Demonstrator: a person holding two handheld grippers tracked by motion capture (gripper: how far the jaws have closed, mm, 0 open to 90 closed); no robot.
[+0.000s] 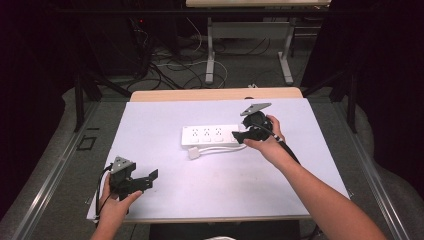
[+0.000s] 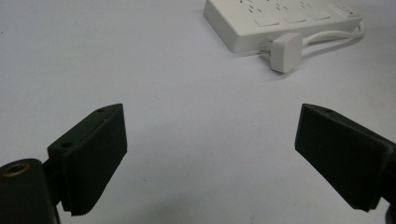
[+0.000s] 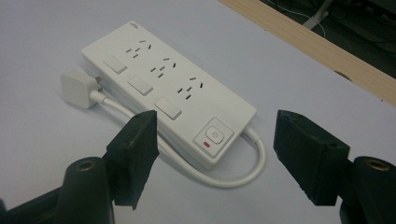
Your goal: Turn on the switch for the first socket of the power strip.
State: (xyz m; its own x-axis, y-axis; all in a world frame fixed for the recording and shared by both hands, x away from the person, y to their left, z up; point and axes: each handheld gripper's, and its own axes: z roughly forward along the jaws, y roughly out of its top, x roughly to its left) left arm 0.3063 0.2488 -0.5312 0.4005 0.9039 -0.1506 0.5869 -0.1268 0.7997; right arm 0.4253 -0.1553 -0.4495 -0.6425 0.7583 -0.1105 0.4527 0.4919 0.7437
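Jaws of the right gripper (image 3: 212, 158) stand spread on either side of the switch end of the power strip (image 3: 163, 93), with nothing pinched between them: in the right gripper view the near end of the strip, with its round button, lies in the gap, but neither pad visibly presses on it. That placing reads as a line-up for a grasp across the strip's narrow width, probably chosen because this end is clear of the sockets and gives the pads two flat sides to bear on.

In the high view the strip (image 1: 210, 136) lies flat near the middle of the white bench (image 1: 165, 120), its long side running across, with the right gripper (image 1: 245, 135) at its right end. Its white cable (image 3: 233, 179) loops out from the switch end, curves back along the near side and ends in the plug (image 3: 78, 88), which lies loose on the bench just beside the far end of the strip. The slack loop lies just under the right jaws, so a closing grip could catch it.

The left gripper (image 1: 150, 177) waits near the front left corner of the bench, well apart from the strip; its jaws are spread wide over bare surface in the left gripper view (image 2: 210, 158), holding nothing, with the plug (image 2: 286, 51) farther off.

No container is on the bench. All three socket groups on the strip are unoccupied.
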